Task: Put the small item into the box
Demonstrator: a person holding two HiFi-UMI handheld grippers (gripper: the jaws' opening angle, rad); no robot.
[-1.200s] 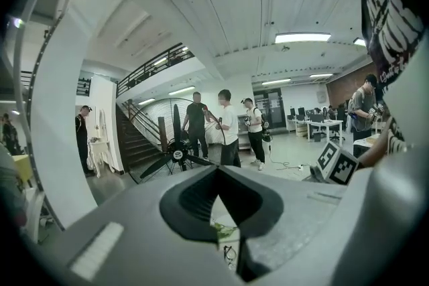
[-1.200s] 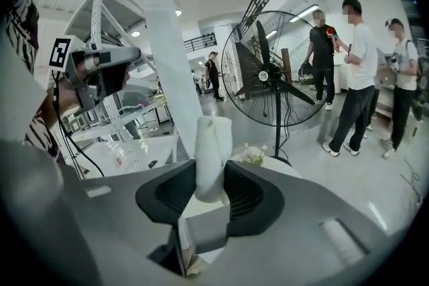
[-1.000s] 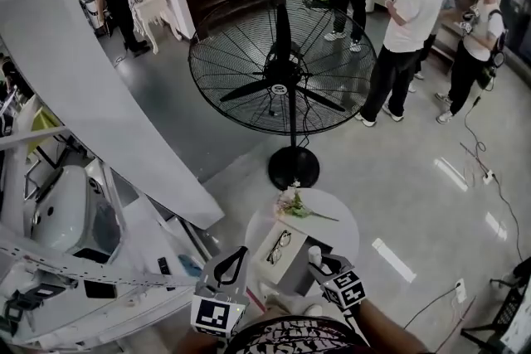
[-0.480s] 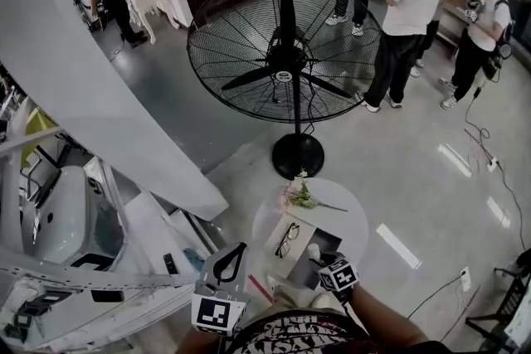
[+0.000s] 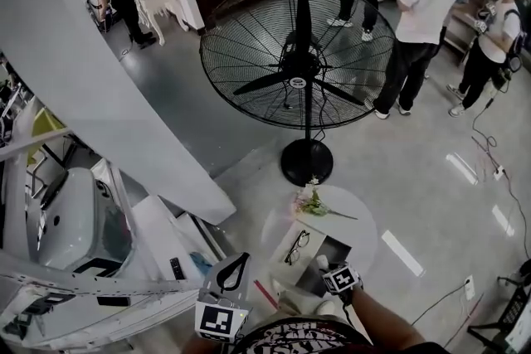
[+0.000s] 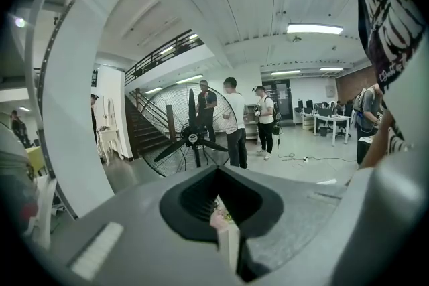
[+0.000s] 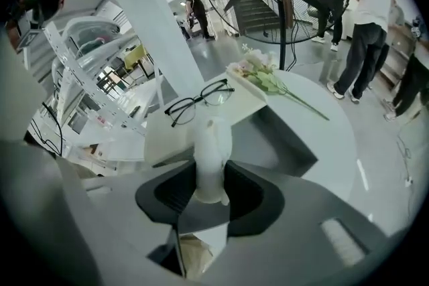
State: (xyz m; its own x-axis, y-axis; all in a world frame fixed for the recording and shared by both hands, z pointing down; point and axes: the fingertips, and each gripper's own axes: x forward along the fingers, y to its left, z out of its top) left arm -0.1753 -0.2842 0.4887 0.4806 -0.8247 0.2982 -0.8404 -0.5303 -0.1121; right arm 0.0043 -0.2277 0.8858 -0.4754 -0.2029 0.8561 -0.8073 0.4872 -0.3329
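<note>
My right gripper is shut on a small white item that stands up between the pads. It hangs just above the near edge of an open box with a grey inside, on a round white table. The box's white lid lies open to the left, and a pair of black glasses rests on it. My left gripper is low at the left, off the table, shut with nothing in it.
A stem of pale flowers lies across the far side of the table. A big black standing fan rises right behind the table. Several people stand at the back right. White shelving and a curved white wall fill the left.
My right gripper has sunk toward the box with the white item still in it and tipped further down. The left gripper has hardly shifted.
</note>
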